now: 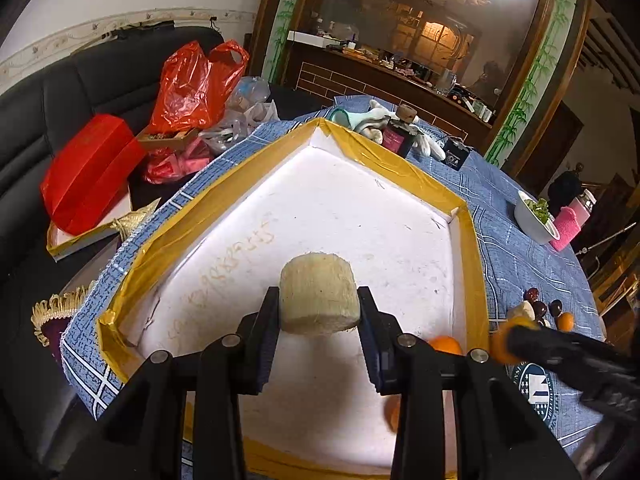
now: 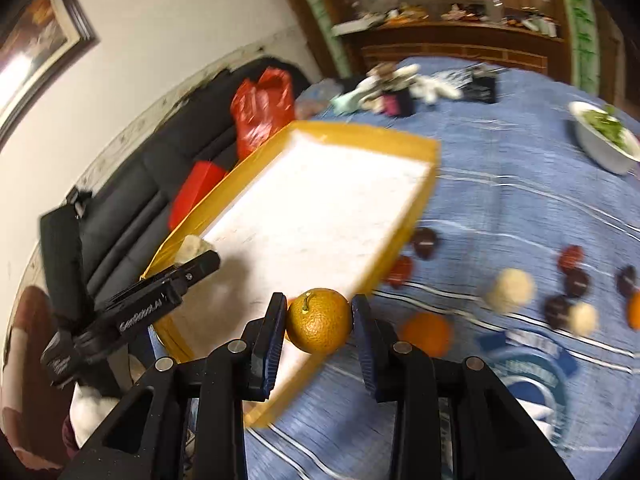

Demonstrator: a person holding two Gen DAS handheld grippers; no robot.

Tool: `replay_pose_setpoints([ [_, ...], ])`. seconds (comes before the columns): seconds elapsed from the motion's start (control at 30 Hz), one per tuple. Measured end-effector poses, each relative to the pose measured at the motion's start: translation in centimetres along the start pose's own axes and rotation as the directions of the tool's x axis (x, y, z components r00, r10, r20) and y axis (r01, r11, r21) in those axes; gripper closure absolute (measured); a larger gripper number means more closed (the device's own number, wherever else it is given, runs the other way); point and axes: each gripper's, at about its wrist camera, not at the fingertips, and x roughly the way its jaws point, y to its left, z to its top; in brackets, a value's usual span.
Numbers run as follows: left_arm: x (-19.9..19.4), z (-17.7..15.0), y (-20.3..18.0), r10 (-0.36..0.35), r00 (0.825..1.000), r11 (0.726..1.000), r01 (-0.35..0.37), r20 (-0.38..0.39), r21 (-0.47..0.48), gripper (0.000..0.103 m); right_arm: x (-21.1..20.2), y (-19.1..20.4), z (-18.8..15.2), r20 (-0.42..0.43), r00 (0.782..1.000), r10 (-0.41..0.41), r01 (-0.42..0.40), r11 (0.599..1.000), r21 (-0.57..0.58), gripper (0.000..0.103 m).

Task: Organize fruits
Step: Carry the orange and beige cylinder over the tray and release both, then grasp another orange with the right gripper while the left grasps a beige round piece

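Left wrist view: our left gripper (image 1: 319, 312) clasped a pale fibrous cylinder (image 1: 319, 294) above the white, yellow-taped tray (image 1: 224, 184). Our right gripper (image 2: 319, 322) clasped an orange (image 2: 319, 320) over the tray's near edge; beyond, we logged dark and pale fruits (image 2: 512, 290) loose on the blue cloth (image 2: 500, 184).

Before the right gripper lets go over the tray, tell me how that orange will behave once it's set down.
The orange is round, so it would probably roll across the flat white tray until the taped rim stops it. Its pebbled peel looks grippy, and the right gripper holds it without visible slipping. It looks firm, unlikely to bruise from a gentle release.
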Motion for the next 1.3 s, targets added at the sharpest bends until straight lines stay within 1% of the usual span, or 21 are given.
replay_pose_setpoints([
  [0.1,-0.2,0.0,0.5,-0.011,1.000,1.000,0.011,0.004,-0.009,0.067,2.8,1.1,0.4,-0.040,0.999,0.001,-0.001,1.000,-0.010,0.066],
  [0.17,-0.5,0.0,0.9,-0.021,1.000,1.000,0.021,0.013,-0.015,0.063,3.9,1.3,0.6,-0.052,0.999,-0.004,0.003,1.000,-0.012,0.065],
  [0.23,-0.8,0.2,1.1,-0.028,0.999,0.999,0.028,0.026,-0.029,0.048,4.2,1.7,1.0,-0.038,0.999,-0.013,0.012,1.000,-0.018,0.065],
  [0.27,-1.0,0.2,1.2,-0.029,0.999,0.999,0.030,0.032,-0.036,0.044,4.4,1.8,1.2,-0.040,0.999,-0.026,0.025,1.000,-0.018,0.065],
  [0.3,-1.2,0.3,1.3,-0.032,0.999,0.998,0.034,0.039,-0.044,0.041,4.3,1.6,1.3,-0.039,0.999,-0.024,0.023,1.000,-0.015,0.062],
  [0.43,-2.0,0.5,1.4,-0.038,0.998,0.997,0.042,0.054,-0.065,0.034,2.7,1.3,1.9,0.001,1.000,-0.015,0.015,1.000,0.002,0.052],
  [0.6,-2.7,0.3,0.8,-0.051,0.997,0.996,0.055,0.059,-0.064,0.033,-0.5,-0.5,2.1,0.070,0.997,-0.024,0.021,0.999,0.050,0.047],
  [0.7,-3.2,0.2,0.2,-0.057,0.996,0.997,0.060,0.066,-0.055,0.033,-2.1,-2.3,1.4,0.091,0.994,-0.062,0.054,0.995,0.083,0.046],
  [0.8,-3.5,0.1,-0.7,-0.069,0.995,0.997,0.072,0.068,-0.042,0.030,-2.7,-4.5,0.2,0.079,0.990,-0.119,0.110,0.988,0.109,0.046],
  [0.83,-3.5,0.0,-0.9,-0.072,0.995,0.997,0.074,0.068,-0.037,0.028,-2.6,-5.0,-0.2,0.070,0.988,-0.136,0.128,0.985,0.114,0.046],
  [0.9,-3.5,-0.1,-1.7,-0.079,0.995,0.997,0.080,0.064,-0.020,0.027,-2.0,-6.1,-1.1,0.039,0.986,-0.160,0.154,0.981,0.119,0.046],
  [1.03,-3.3,-0.3,-2.9,-0.089,0.995,0.996,0.089,0.051,0.014,0.027,-0.7,-7.0,-2.1,-0.005,0.984,-0.176,0.176,0.978,0.115,0.046],
  [1.13,-3.2,-0.3,-3.6,-0.090,0.995,0.995,0.089,0.046,0.034,0.027,0.3,-6.7,-2.2,-0.010,0.984,-0.181,0.181,0.980,0.081,0.046],
  [1.3,-2.8,-0.3,-4.4,-0.088,0.995,0.995,0.087,0.035,0.050,0.027,1.6,-4.9,-2.4,-0.021,0.982,-0.189,0.188,0.982,-0.009,0.046],
])
